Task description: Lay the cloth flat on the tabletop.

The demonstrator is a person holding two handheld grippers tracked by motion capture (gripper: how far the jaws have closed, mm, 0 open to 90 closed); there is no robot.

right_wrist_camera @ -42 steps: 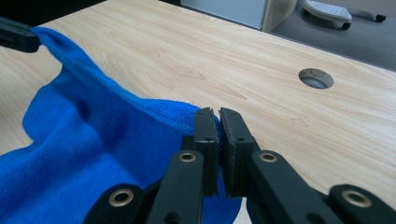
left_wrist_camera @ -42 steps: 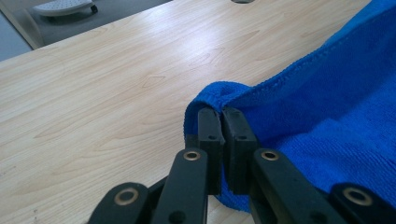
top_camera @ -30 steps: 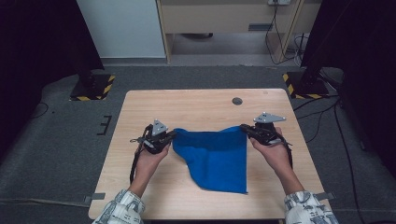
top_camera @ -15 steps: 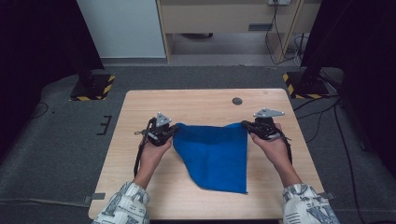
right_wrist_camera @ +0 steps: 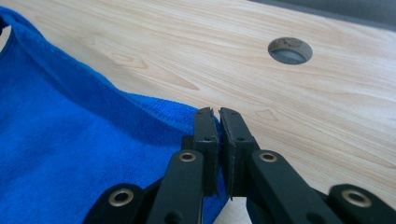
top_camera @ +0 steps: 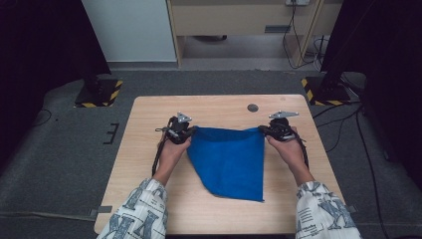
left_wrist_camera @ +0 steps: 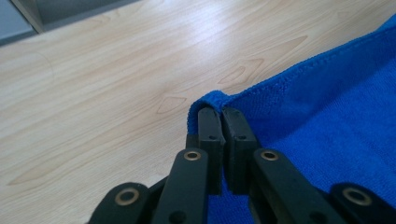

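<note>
A blue cloth (top_camera: 229,159) lies spread on the wooden table (top_camera: 209,107), its far edge stretched straight between my two grippers. My left gripper (top_camera: 191,130) is shut on the cloth's far left corner; in the left gripper view the blue cloth (left_wrist_camera: 327,116) folds over the left gripper (left_wrist_camera: 221,112). At the far right corner my right gripper (top_camera: 262,130) is shut on the cloth as well. The right gripper view shows the cloth (right_wrist_camera: 70,154) pinched at its edge in the right gripper (right_wrist_camera: 215,113). The near part of the cloth narrows toward a corner at the front.
A round hole (top_camera: 253,107) sits in the table top beyond the cloth, also seen as the hole (right_wrist_camera: 290,50) in the right gripper view. Two stands with yellow-black striped bases (top_camera: 99,94) flank the table on the grey floor. A cabinet (top_camera: 239,20) stands behind.
Both grippers have moved away from the person toward the far side of the table, pulling the cloth's far edge with them and drawing it taut and straighter.
</note>
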